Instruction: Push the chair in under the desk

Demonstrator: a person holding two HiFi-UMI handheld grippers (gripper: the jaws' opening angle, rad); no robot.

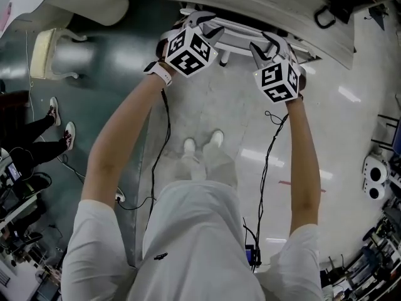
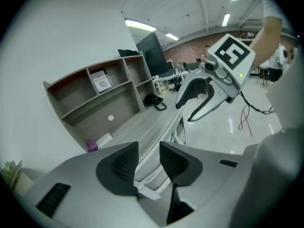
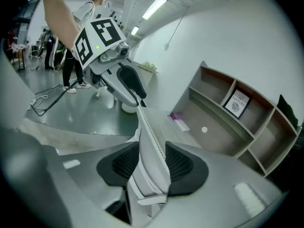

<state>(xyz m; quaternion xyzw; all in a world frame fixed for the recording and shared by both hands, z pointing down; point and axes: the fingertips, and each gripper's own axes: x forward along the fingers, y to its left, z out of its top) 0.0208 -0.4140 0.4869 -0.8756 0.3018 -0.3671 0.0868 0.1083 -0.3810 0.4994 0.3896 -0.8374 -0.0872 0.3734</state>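
Chair: the chair stands at the far end of the floor, right against the desk's near edge. Only the top rail of its back shows in the head view; the seat is out of sight beneath the desktop.
Desk: the desk runs across the far side, with a shelf standing on it toward the wall.
Left gripper: the left gripper is over the left end of the chair back. Its jaws are spread with an empty gap between the pads, and the back's stitched edge passes beyond them without touching either.
Right gripper: the right gripper is at the right end of the back. It pinches the top edge, which fills the gap and meets both pads.
Person: stands near, feet well back from the chair, both arms stretched far forward.
Done: the push looks finished or very nearly so, since the back is level with the desk edge and no seat shows.
Left: probably only freeing the right gripper and drawing both hands back. A last small nudge may be needed if the back is not yet against the desk, which these views do not settle.
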